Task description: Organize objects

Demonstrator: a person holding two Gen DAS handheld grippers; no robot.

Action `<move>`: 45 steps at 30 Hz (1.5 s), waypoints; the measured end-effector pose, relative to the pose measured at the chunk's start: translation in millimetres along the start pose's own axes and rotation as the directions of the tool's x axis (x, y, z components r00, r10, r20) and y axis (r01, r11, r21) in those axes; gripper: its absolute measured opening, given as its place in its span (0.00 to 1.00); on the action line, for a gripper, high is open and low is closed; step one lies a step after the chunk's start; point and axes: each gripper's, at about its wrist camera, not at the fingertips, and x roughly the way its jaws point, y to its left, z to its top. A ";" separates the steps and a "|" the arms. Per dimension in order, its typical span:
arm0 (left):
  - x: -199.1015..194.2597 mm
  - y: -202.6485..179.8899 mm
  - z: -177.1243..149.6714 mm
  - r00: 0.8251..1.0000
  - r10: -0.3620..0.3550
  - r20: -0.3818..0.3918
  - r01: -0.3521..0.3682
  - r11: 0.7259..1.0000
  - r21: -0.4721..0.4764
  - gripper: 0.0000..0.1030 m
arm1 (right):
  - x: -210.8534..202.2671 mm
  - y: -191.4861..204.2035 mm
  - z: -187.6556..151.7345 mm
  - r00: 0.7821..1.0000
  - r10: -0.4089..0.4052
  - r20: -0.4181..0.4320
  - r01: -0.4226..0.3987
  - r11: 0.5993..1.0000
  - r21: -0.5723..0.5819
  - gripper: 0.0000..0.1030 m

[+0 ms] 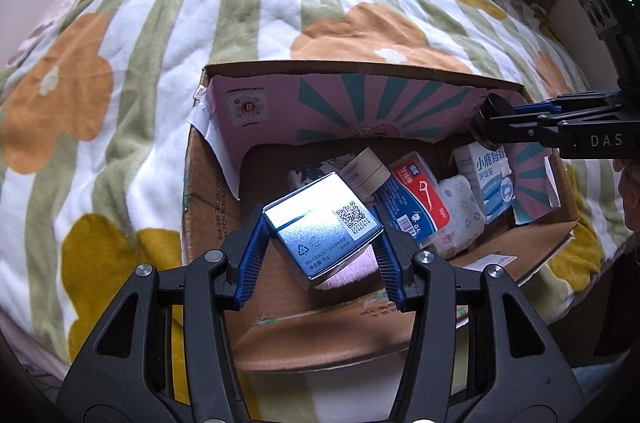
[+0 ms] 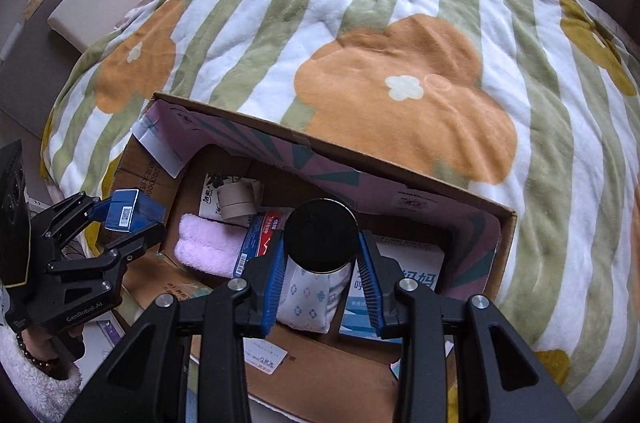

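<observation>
Left gripper [image 1: 320,247] clamping blue box [image 1: 320,227], tilted diagonally

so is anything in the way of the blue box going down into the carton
Nothing blocks the open top. The left tool holds the blue box above the carton; under it lie a pink towel and other packs.

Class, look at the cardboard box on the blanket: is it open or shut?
Open. The cardboard box has its flaps raised, and the pink towel and floss pack show inside.

The right claw [image 2: 322,255] grips a round black container [image 2: 322,236] above the open cardboard box [image 2: 506,223]. At left, the left claw [image 2: 136,219] clamps a small blue box [image 2: 132,213]. A floral blanket [image 2: 400,43] lies beyond.
</observation>
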 end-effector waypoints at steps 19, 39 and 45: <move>-7.0 -5.5 19.1 1.000 -0.006 -0.003 0.006 0.996 -0.084 1.00 | 4.4 -11.4 3.9 1.000 -0.006 0.000 0.006 0.998 0.063 0.81; -24.8 -8.9 41.5 1.000 -0.018 -0.008 0.018 0.997 -0.069 1.00 | -12.6 -19.5 0.9 0.999 -0.033 0.010 0.032 0.992 0.120 0.82; -57.1 -15.1 71.3 0.999 -0.014 0.030 0.015 0.999 -0.036 1.00 | -45.1 -11.8 10.3 0.997 -0.053 0.055 0.045 0.990 0.132 0.95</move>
